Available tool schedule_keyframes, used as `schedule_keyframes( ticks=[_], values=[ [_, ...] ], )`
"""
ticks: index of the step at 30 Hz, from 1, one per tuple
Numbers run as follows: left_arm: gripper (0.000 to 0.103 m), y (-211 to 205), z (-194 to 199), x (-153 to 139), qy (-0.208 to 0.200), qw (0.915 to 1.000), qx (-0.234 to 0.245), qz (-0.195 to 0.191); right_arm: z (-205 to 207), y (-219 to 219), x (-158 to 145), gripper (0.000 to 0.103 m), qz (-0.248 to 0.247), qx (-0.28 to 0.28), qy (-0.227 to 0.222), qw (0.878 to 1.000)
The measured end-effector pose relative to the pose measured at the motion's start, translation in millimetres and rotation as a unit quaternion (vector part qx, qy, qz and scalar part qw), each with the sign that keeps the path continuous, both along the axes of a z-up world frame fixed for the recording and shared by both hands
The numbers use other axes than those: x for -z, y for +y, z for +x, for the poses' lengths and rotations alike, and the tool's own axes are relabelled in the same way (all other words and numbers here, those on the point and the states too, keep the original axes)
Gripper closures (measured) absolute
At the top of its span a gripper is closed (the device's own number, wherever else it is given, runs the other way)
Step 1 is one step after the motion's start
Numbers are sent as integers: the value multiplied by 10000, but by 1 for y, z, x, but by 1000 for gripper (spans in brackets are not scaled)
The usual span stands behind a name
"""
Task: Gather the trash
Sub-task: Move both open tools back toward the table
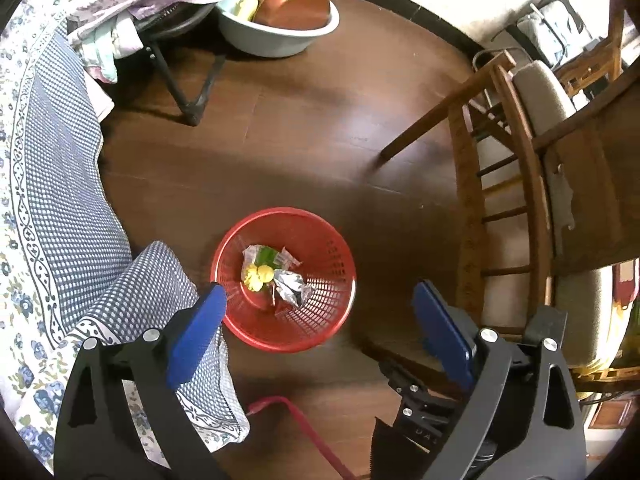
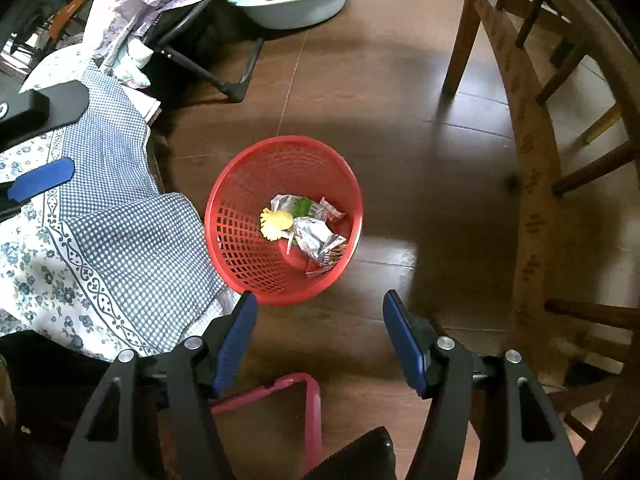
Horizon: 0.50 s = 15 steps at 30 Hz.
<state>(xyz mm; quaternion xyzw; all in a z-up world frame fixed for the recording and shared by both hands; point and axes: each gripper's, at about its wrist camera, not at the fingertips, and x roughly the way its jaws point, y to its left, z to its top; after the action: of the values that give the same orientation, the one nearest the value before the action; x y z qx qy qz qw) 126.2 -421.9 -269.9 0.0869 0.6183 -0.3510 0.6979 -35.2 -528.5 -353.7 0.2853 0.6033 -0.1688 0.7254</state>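
Observation:
A red mesh basket stands on the dark wooden floor. Inside lie a yellow crumpled piece, a silver wrapper and a green-printed wrapper. My left gripper hangs above the basket's near side, pointing steeply down, open wide with nothing between its blue pads. The right wrist view shows the same basket, yellow piece and silver wrapper. My right gripper hovers just short of the basket's near rim, open and empty. One left-gripper finger shows at the far left.
A blue checked and flowered cloth drapes beside the basket on the left. A pale basin holding a brown pan sits beyond, by black folding legs. Wooden chairs stand to the right. A pink frame lies below.

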Motion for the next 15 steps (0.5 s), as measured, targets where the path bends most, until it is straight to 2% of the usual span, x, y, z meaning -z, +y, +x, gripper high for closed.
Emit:
schedule_keyframes(
  ticks=[5, 8, 10, 15],
  values=[
    [12, 9, -5, -26, -209, 9995, -3, -229, -2, -2, -16, 38, -113, 18, -7, 9999],
    [12, 23, -6, -46, -275, 9985, -95, -463, 0, 2, -36, 27, -320, -31, -109, 9994],
    [12, 39, -4, -69, -426, 9966, -264, -655, 2, 6, -50, 20, -449, -82, -203, 9988],
    [11, 96, 4, -133, -1000, 9859, -825, -1053, 15, 29, -95, 15, -740, -371, -525, 9952]
  ],
)
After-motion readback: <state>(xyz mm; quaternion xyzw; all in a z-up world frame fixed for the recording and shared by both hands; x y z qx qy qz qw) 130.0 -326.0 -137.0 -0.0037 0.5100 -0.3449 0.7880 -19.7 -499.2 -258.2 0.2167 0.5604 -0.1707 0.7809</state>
